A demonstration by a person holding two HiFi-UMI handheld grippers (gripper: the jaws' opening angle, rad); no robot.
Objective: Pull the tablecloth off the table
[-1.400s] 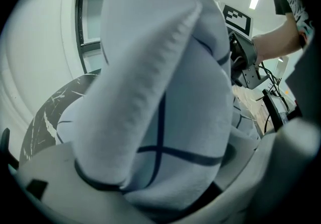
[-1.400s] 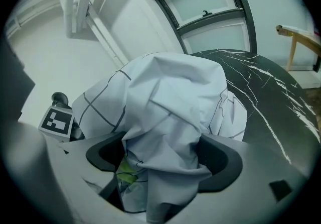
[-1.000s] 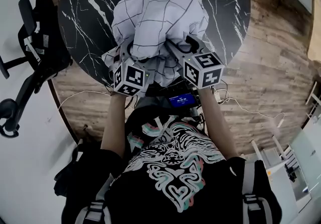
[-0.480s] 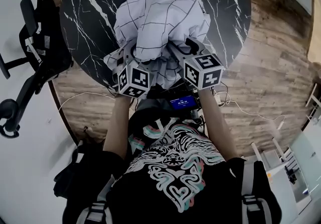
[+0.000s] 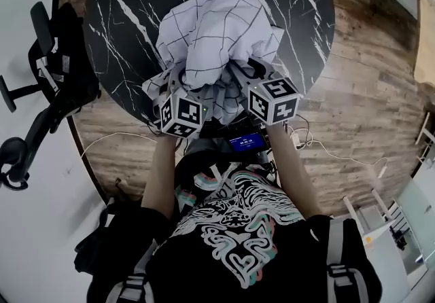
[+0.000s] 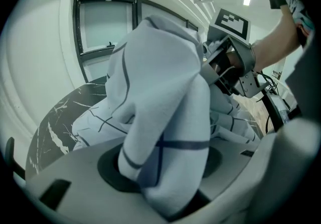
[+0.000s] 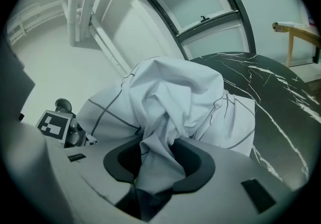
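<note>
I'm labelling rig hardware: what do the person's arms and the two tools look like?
The left tool and right tool are pale grey plastic with dark pads; each carries a white cube of black square markers. Black short sleeves, black T-shirt with pale swirling print.

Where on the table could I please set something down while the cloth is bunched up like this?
The black table is bare in a wide arc left of, beyond and right of the bunched tablecloth. The near edge is crowded: the left gripper and right gripper sit there, jaws just closed further on cloth.
</note>
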